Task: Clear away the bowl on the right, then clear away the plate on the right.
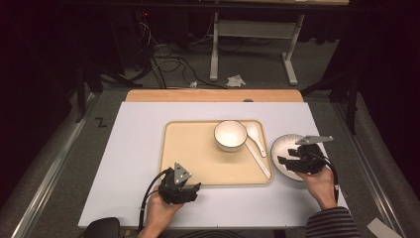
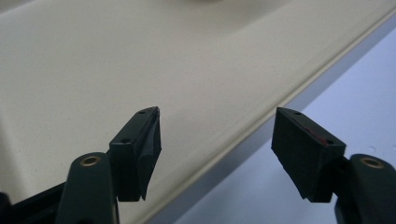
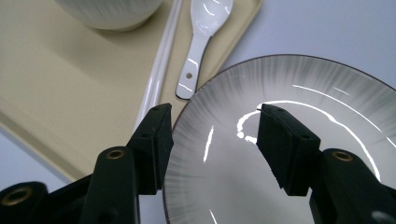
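A beige tray (image 1: 193, 153) lies in the middle of the white table (image 1: 133, 139). On its right half stand a white bowl (image 1: 230, 135), a white spoon (image 1: 256, 138) and a pair of white chopsticks (image 1: 260, 161). A streaked grey plate (image 1: 283, 148) sits on the table just right of the tray. My right gripper (image 1: 286, 157) hovers open over the plate's left side; in the right gripper view (image 3: 212, 135) its jaws straddle the rim of the plate (image 3: 289, 84), not pressing it. My left gripper (image 1: 190, 189) is open at the tray's front edge (image 2: 217, 135), nothing between its jaws.
The spoon (image 3: 201, 37) and chopsticks (image 3: 159, 70) lie close to the plate's rim, with the bowl (image 3: 109, 11) beyond them. A wooden strip (image 1: 213, 95) borders the table's far edge. Cables and a desk frame (image 1: 252, 44) stand on the floor behind.
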The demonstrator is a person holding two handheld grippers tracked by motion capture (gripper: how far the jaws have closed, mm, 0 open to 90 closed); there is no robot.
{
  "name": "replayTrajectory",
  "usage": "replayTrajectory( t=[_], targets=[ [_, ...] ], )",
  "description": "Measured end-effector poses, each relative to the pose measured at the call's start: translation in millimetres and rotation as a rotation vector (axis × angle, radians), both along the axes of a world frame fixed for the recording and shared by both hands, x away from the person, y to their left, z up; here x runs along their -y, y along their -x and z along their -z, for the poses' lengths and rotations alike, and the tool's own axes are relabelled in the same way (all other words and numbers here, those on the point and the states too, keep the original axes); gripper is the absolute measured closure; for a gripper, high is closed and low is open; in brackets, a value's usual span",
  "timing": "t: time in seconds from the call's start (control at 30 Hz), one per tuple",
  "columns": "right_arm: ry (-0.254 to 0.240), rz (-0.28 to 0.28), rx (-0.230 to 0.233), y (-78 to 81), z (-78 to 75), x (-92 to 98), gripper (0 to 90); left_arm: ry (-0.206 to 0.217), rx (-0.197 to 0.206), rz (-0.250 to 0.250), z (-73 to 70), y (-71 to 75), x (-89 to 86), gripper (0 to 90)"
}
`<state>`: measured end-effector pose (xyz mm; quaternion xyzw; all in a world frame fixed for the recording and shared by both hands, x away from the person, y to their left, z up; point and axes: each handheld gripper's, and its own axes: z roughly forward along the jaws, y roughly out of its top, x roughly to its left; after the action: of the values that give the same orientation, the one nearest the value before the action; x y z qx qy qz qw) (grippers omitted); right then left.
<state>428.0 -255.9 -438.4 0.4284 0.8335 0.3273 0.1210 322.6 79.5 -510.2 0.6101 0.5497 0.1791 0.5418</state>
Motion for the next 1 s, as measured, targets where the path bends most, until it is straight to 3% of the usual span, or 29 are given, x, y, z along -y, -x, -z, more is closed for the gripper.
replayTrajectory(
  t=[0.27, 0.5, 0.7, 0.9, 1.0],
  targets=[
    [0.029, -0.012, 0.054, 14.0, 8.0, 16.9, 44.6, 0.002, 0.005, -0.001, 0.0, 0.4, 1.2, 33.3],
    [0.048, 0.053, 0.057, 17.2, 11.6, 28.5, 40.8, 0.009, 0.009, -0.003, -0.6, 0.1, 1.7, 33.3],
    [0.071, 0.102, 0.059, 17.7, 16.5, 37.8, 54.2, 0.017, 0.007, 0.005, -1.3, 0.8, 1.1, 33.3],
    [0.069, 0.139, 0.105, 21.4, 19.9, 45.7, 56.1, 0.013, 0.005, 0.013, -1.4, 1.6, 1.2, 33.4],
    [0.061, 0.168, 0.096, 20.2, 22.2, 50.5, 56.1, 0.022, 0.004, 0.013, -1.4, 0.8, 1.3, 33.4]
  ],
)
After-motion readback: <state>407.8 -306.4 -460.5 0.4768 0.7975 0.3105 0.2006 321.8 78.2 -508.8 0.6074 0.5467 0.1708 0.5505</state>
